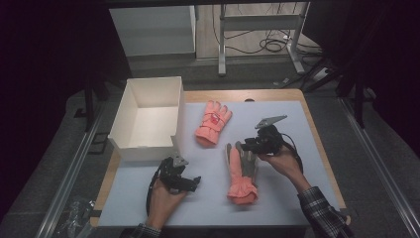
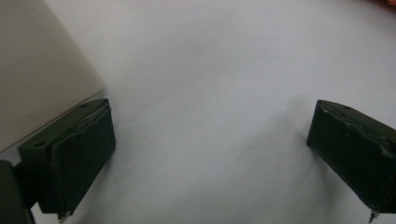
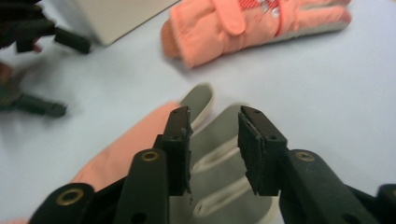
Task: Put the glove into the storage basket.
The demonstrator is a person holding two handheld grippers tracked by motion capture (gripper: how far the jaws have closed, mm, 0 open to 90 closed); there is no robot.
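Observation:
Two orange gloves lie on the pale mat [image 1: 277,188]. The far glove [image 1: 213,124] [image 3: 243,23] rests back up beside the white box. The near glove [image 1: 242,173] [image 3: 116,154] lies grey palm up, cuff toward me. My right gripper [image 1: 246,145] [image 3: 215,116] hovers just over the near glove's grey fingers [image 3: 201,98], jaws parted by a narrow gap with nothing pinched. My left gripper [image 1: 194,182] [image 2: 212,112] sits low over bare mat near the box's front corner, its jaws spread wide and empty. It also shows blurred in the right gripper view [image 3: 60,74].
An open white cardboard box [image 1: 148,82] [image 2: 37,70] [image 3: 116,14] stands at the table's back left. The wooden table edge [image 1: 322,148] frames the mat. Beyond the table there are desk legs and cables [image 1: 267,44] on the floor.

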